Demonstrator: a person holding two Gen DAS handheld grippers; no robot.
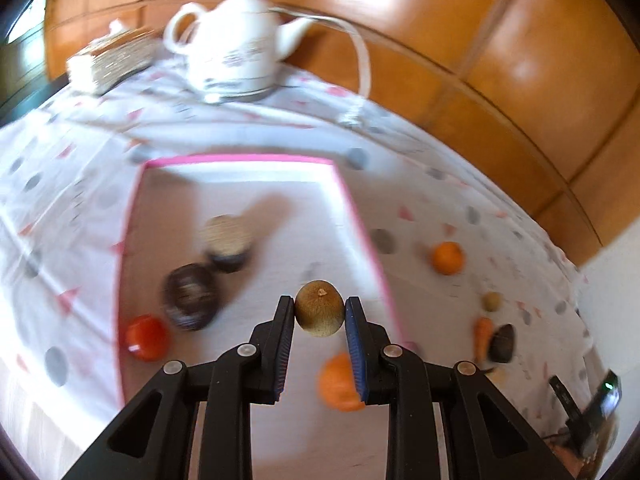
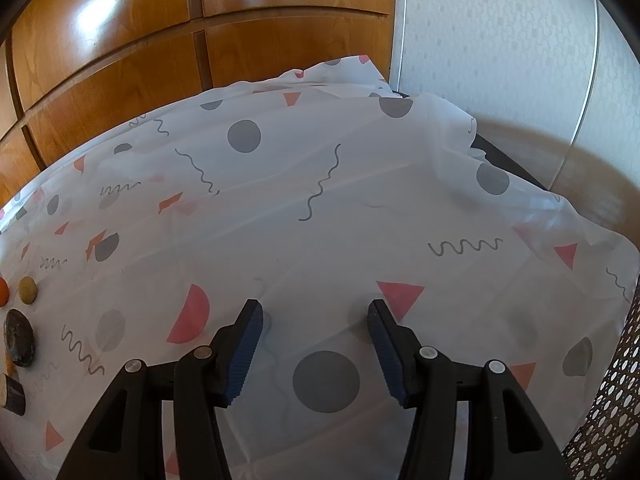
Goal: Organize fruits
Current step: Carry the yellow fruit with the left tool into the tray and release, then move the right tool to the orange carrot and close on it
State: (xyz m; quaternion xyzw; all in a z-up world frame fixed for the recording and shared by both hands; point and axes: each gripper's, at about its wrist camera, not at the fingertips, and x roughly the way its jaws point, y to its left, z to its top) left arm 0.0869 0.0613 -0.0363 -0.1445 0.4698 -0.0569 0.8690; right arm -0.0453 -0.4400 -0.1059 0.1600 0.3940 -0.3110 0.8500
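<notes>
My left gripper [image 1: 320, 312] is shut on a brown kiwi [image 1: 319, 309] and holds it above the pink-rimmed white box [image 1: 240, 159]. Inside the box lie a red tomato [image 1: 146, 337], an orange fruit [image 1: 338, 384], and two dark round items [image 1: 191, 300]. On the cloth right of the box lie an orange [image 1: 447, 257], a small tan fruit [image 1: 491, 301], a carrot [image 1: 482, 334] and a dark oval item [image 1: 502, 342]. My right gripper [image 2: 316, 316] is open and empty above the patterned cloth; the tan fruit [image 2: 27, 290] and the dark item [image 2: 18, 338] show at its far left.
A white teapot [image 1: 236, 46] and a stack of woven coasters [image 1: 114, 58] stand at the back of the table. A wooden cabinet [image 2: 120, 40] runs behind the table. The table's right edge [image 2: 592, 224] drops off beside a white wall. A mesh chair back [image 2: 604, 412] is at the lower right.
</notes>
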